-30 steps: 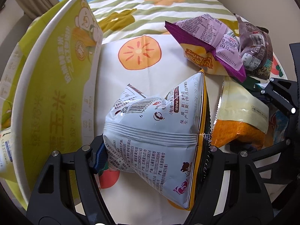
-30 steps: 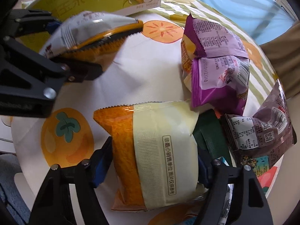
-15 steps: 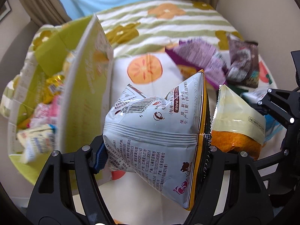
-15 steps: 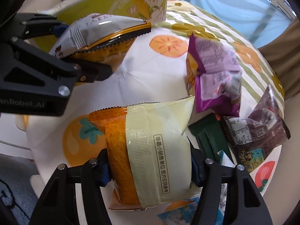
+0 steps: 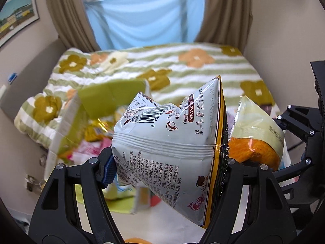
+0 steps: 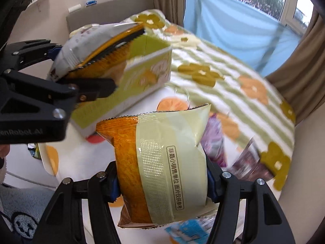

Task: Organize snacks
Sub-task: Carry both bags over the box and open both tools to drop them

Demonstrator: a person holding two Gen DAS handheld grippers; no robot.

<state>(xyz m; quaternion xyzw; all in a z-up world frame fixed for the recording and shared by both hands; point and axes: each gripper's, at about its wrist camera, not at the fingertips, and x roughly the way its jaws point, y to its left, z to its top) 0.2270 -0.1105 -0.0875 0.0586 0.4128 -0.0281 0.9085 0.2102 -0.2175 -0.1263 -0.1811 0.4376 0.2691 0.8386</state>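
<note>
The left gripper (image 5: 168, 162) is clamped across a silver-white foil snack bag with an orange edge (image 5: 172, 142), held up in the air with its serrated end seam pointing forward and up. The right gripper (image 6: 162, 181) is closed on the sides of an orange and pale-yellow plastic snack packet (image 6: 162, 162), its long axis running away from the camera, top seam farthest.

The open green cardboard box with a bear print (image 6: 138, 77) lies ahead and to the left of both grippers. In the left wrist view its opening, with yellow and pink sweets (image 5: 95, 134) inside, sits just below and left of the silver bag, so the left gripper is the nearer one and probably unloads first. The right packet must travel leftward past the left gripper (image 6: 36, 93), which stands between it and the box.

Other packets, among them a purple foil bag (image 6: 215, 142), lie on the bench covered by a white cloth with orange fruit prints (image 6: 85, 154).
</note>
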